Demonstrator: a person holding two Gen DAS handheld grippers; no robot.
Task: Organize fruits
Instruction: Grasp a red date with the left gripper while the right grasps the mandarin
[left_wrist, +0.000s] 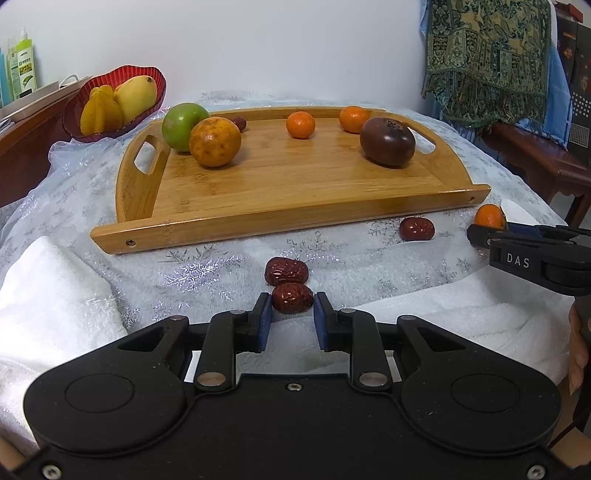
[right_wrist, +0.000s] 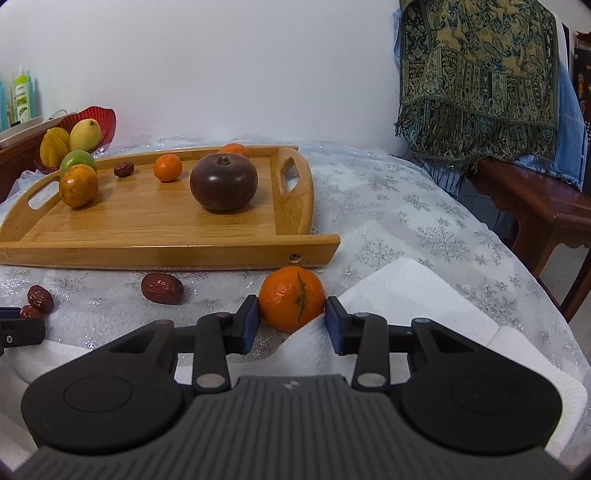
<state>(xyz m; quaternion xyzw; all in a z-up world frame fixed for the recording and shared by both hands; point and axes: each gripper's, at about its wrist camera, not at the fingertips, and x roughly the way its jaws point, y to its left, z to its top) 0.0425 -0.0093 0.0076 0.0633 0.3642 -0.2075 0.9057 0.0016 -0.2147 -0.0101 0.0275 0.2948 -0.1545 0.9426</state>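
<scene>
Sitting just beyond both pairs of tongs, the wooden tray (left_wrist: 280, 218) is already carrying a green apple (left_wrist: 181, 123), a mottled orange (left_wrist: 215, 142), a dark purple fruit (left_wrist: 387, 141), two mandarins and one date. Lying on the table cloth (left_wrist: 207, 266) on the near side of the tray, the loose fruit is waiting.

Between the fingers of the right tongs (right_wrist: 291, 325), a mandarin (right_wrist: 291, 298) is resting where the cloth meets a white towel (right_wrist: 424, 295); the blue pads (right_wrist: 250, 325) are flanking it closely, seemingly touching but not yet squeezing, so I am judging them spread. The tray is lying ahead and to their left.

The left tongs (left_wrist: 291, 323) are standing spread around the nearer date (left_wrist: 292, 297), its long axis running across the gap, pad to pad. A second date (left_wrist: 286, 271) is touching it just behind, and a third date (left_wrist: 416, 229) is lying ahead to the right, nearer the right tongs. Closing on the front date risks nudging its neighbour.
</scene>
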